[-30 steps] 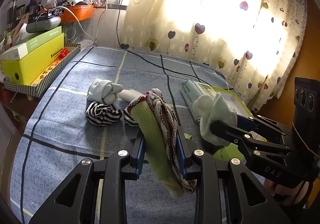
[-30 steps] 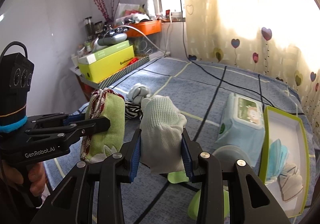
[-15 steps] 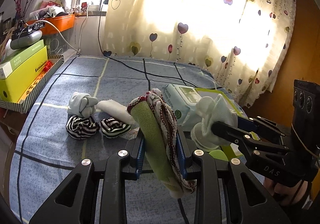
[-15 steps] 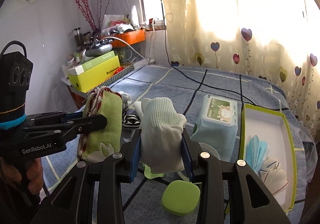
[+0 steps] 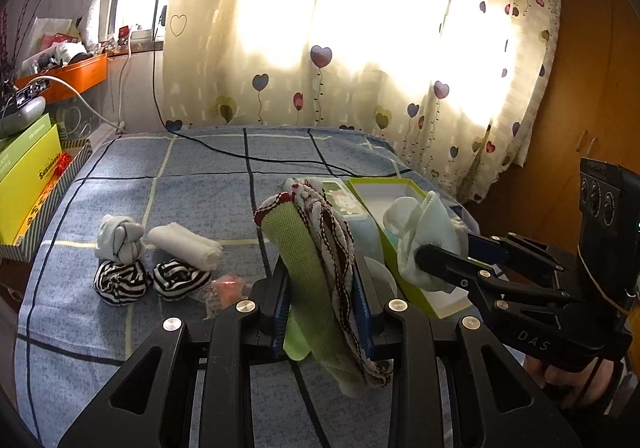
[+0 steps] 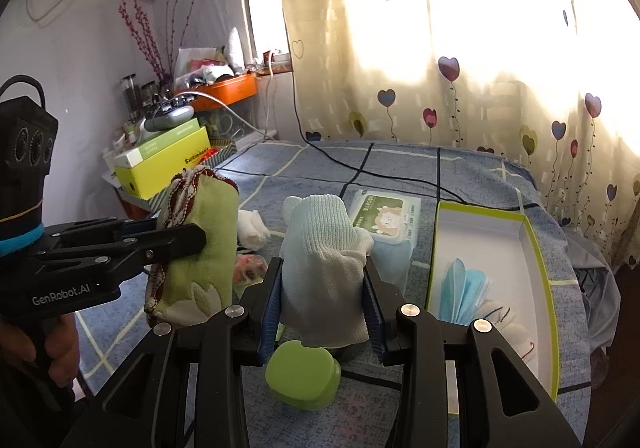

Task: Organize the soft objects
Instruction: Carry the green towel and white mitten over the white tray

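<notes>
My left tongs (image 5: 324, 300) are clenched on a green cloth with a red-and-white crocheted edge (image 5: 316, 268), gripped about mid-length, so the top stands up above the pads and the tail hangs loose below them. My right tongs (image 6: 324, 312) are clenched on a pale knit sock bundle (image 6: 320, 248), also mid-body, cuff end drooping under the pads. Both items look light, limp and compressible; no breakage risk, slip risk is low on the ribbed pads, but the loose ends will flop and could catch on a rim. Best hold is where I have them: across the thick folded middle, not a single layer edge. Both loads are off the bed (image 5: 192, 184), side by side and apart. Below and to the right of the right tongs is the open green-rimmed box (image 6: 536, 248), with a blue face mask (image 6: 464, 288) and a white soft item already inside; I judge that is the likely drop point. A wipes pack (image 6: 384, 216) lies just left of the box, a green lid-like piece (image 6: 304, 372) right under the right tongs. Still on the bed: two striped sock balls (image 5: 120, 282), a pale sock knot (image 5: 120, 240) and a white roll (image 5: 184, 246), well left of the left tongs.
</notes>
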Demonstrator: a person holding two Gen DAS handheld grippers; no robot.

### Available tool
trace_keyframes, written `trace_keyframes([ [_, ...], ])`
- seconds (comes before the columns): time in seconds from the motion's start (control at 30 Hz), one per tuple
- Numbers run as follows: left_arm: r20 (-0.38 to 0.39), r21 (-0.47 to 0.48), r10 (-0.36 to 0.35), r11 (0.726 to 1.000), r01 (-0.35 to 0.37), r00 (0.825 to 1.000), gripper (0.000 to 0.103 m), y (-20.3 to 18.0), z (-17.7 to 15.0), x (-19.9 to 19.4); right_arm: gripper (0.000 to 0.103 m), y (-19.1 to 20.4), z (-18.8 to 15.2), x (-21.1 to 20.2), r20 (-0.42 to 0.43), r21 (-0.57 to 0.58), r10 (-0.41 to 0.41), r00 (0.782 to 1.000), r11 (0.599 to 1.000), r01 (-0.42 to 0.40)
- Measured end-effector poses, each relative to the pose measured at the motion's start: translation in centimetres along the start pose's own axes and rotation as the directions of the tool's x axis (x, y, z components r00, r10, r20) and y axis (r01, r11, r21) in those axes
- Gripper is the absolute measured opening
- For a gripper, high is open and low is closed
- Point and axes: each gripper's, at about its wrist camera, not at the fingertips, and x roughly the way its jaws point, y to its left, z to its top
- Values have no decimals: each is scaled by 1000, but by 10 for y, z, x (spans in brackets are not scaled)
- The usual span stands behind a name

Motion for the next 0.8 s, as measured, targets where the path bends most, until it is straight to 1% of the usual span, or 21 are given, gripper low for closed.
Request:
trace_keyframes([
  [0.27,-16,59,-41,997,42,999,29,-31,9,13,35,-31,-9,-18,17,46,-51,999,998,50],
  [0.4,-25,89,-63,994,65,998,29,-48,13,21,35,-52,-16,-28,19,80,-91,996,993,89],
  [0.63,-76,129,-107,985,116,991,29,-79,14,45,35,-92,-33,-39,-1,149,-156,988,977,155],
  [0.8,-118,140,-134,979,150,984,29,-98,12,62,35,-111,-44,-40,-23,176,-179,984,968,180],
])
